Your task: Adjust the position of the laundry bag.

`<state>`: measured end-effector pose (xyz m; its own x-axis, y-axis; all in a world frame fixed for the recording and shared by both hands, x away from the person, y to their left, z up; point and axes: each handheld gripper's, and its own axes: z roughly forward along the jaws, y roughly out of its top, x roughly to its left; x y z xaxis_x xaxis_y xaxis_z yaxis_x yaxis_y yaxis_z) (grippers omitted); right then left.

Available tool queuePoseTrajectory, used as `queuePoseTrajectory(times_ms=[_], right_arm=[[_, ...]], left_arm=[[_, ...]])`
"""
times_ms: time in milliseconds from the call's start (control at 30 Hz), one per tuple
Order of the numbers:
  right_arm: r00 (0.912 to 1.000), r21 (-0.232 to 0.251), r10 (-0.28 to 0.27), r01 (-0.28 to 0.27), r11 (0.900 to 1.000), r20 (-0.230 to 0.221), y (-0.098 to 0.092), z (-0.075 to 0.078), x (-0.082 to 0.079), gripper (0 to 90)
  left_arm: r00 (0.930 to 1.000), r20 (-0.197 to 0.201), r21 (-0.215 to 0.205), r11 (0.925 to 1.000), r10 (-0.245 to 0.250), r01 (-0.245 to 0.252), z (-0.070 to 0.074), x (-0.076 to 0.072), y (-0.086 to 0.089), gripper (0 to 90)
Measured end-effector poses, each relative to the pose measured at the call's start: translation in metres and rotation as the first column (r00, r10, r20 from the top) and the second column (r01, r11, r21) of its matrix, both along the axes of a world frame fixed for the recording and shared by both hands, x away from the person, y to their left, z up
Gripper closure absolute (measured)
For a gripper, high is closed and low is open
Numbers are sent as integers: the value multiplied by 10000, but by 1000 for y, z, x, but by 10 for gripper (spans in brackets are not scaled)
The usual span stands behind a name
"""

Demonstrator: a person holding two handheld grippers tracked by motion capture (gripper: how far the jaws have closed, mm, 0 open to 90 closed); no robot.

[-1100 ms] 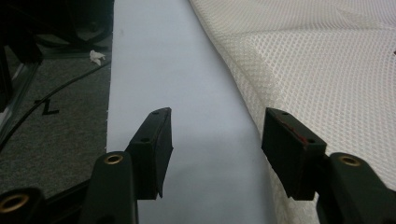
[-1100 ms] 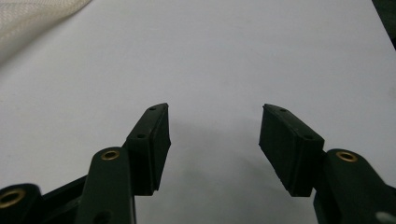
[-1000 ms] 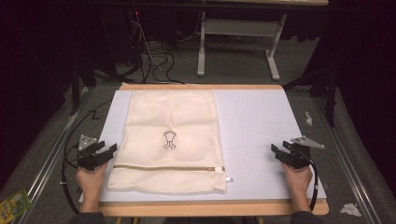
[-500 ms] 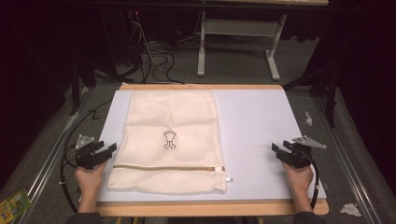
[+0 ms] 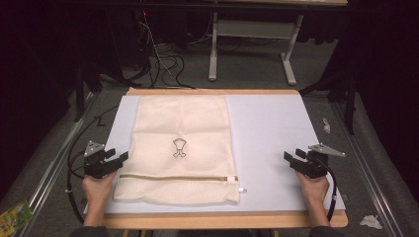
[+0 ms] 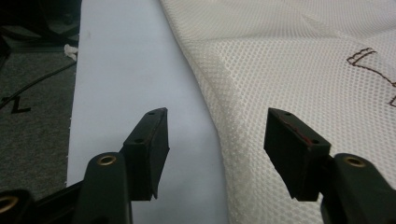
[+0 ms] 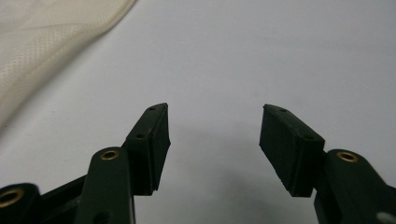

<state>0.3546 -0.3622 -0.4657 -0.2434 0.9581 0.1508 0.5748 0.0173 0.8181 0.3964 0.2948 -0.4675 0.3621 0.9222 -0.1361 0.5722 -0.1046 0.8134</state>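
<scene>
Mesh bag (image 5: 180, 148), one only, cream-coloured, lies flat on the white sheet (image 5: 276, 133), its left edge running between the spread jaws of the left gripper (image 5: 116, 160), which have just been opening and pinch nothing. One zipper (image 5: 178, 177) crosses it, and one small dark drawn emblem (image 5: 180, 147) marks it; no readable writing. The right gripper (image 5: 291, 158), jaws spread and holding nothing, hovers over bare sheet, well apart from the bag.

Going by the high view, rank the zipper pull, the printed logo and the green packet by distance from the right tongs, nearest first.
From the right tongs:
1. Zipper pull, at the mesh bag's near right corner.
2. Logo, mid-bag.
3. Green packet, on the floor at far left.
</scene>
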Motion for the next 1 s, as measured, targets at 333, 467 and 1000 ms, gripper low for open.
queuePoseTrajectory(times_ms=[333, 467, 1000], right_arm=[[9966, 137, 813, -812, 9966, -107, 26, 8, 1, 430], [9936, 110, 1111, -1109, 9938, -203, 37, 8, 4, 427], [9720, 343, 2098, -2073, 9777, -1059, 86, 7, 14, 443]], left_arm=[[9985, -430, 10, 9994, -339, 339, 2, -1, -6, 333], [9967, -637, 106, 9986, -504, 512, 1, 0, -10, 322], [9930, -922, 359, 9963, -744, 780, 1, 1, -19, 325]])
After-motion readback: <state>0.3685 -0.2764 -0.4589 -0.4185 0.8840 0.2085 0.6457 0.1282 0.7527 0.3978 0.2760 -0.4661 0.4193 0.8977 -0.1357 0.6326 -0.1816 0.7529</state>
